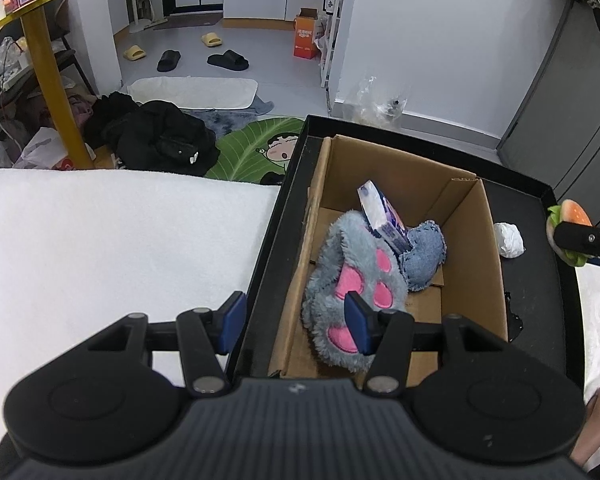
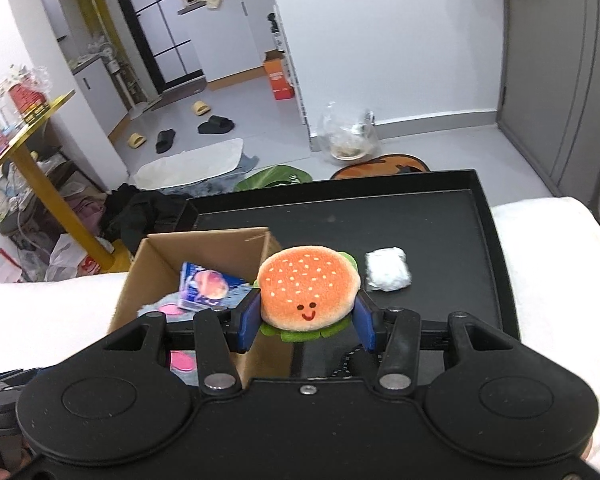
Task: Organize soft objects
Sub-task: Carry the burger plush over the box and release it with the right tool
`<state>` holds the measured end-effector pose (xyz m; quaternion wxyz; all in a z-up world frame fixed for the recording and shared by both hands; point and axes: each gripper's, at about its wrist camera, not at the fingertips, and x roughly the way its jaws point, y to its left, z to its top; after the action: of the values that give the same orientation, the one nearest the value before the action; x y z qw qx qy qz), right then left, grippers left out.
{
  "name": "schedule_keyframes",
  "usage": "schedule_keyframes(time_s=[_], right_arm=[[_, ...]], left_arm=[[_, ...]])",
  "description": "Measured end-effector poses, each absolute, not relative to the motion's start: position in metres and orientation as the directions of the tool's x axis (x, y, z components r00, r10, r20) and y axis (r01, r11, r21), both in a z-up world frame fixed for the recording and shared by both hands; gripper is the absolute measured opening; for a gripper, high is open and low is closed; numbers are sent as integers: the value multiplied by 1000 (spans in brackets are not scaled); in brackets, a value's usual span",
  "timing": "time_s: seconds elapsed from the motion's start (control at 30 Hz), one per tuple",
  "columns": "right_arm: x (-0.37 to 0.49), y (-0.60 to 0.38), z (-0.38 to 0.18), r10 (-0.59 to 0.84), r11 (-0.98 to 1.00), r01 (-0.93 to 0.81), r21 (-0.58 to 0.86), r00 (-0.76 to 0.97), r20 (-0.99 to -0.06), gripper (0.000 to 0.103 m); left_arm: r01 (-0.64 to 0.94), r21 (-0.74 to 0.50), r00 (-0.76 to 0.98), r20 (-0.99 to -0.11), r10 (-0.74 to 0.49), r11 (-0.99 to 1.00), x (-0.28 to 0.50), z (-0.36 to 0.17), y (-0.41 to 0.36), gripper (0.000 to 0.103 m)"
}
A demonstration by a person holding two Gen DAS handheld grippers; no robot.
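Right tongs [image 2: 306, 322]: clamped on the burger plush [image 2: 309, 286], one blue pad on each side of the bun, held above the near wall of the cardboard box [image 2: 204, 242].
Left tongs [image 1: 296, 322]: spread wide and empty, over the box's left wall.
Burger plush: light, squashy, fuzzy fabric with felt lettuce; probably best pinched across the bun's middle, as now.
In box: shaggy grey paw plush [image 1: 354, 280] with pink pads, glossy tissue packet [image 1: 382, 216].
Black tray [image 2: 440, 216]: smooth, rigid; a crumpled white wad [image 2: 387, 269] lies on it.
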<state>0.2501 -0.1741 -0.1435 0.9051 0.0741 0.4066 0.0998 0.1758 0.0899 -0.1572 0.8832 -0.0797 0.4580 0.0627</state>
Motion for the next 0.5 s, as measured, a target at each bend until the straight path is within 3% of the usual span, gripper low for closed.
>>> schedule_keyframes(time_s=[0.5], right_arm=[[252, -127, -142, 301, 951, -249, 185, 601, -741, 48]], left_arm=[[-182, -133, 549, -836, -12, 974, 180, -165, 98, 49]])
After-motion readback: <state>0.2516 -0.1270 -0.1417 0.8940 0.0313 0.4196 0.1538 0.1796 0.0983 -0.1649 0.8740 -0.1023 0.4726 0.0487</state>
